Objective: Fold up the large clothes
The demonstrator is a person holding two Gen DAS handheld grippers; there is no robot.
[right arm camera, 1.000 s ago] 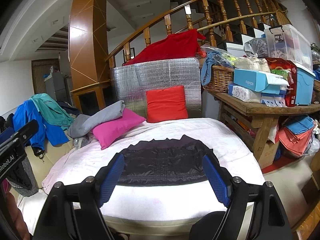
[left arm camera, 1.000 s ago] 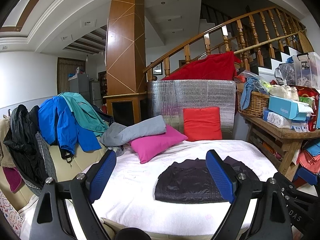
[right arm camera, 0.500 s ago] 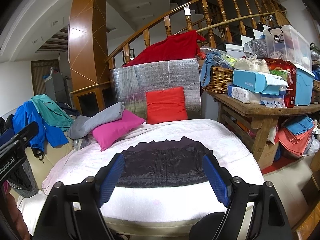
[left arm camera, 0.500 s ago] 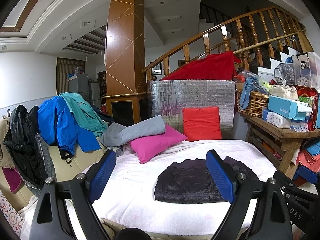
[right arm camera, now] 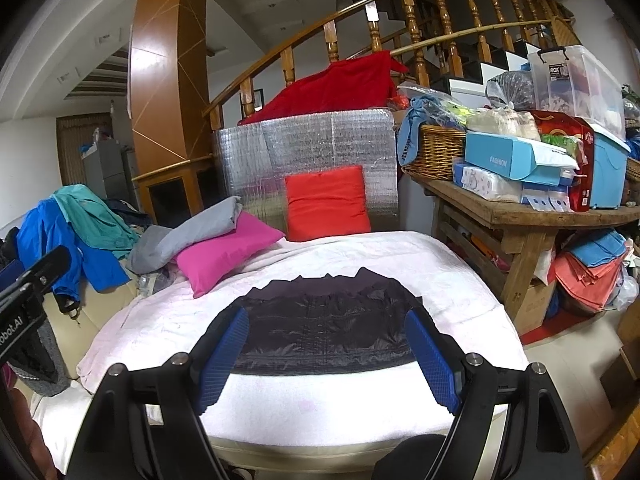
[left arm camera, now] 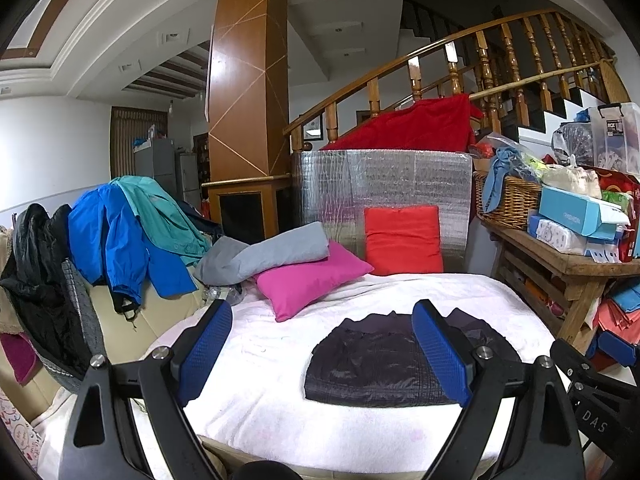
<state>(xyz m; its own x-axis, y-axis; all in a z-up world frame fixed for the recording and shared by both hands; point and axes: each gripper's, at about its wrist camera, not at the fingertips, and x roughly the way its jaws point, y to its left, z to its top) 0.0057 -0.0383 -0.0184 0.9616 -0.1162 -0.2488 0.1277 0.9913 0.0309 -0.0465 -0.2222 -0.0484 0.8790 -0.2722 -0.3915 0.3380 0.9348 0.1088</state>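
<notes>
White-covered bed [right arm camera: 304, 400] fills the foreground, pink pillow [right arm camera: 224, 252] and red pillow [right arm camera: 326, 202] at the back. Dark folded garment [right arm camera: 320, 328] lies flat mid-bed. Left gripper [left arm camera: 322, 354] and right gripper [right arm camera: 326, 354] above the near edge, both jaws wide apart, holding nothing.

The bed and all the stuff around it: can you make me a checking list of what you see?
Surface: bed with a white cover, mostly bare.
Job's things: dark jacket lying flat in the middle, folded into a block.
Clutter: pink pillow with a grey cloth on it, red pillow, blue coat and teal coat heaped at the left.
Grippers: left gripper and right gripper both open, holding nothing, above the near edge.
Cables: nothing seen.
Surroundings: wooden table piled with boxes and a basket, stair railing, brown pillar.
</notes>
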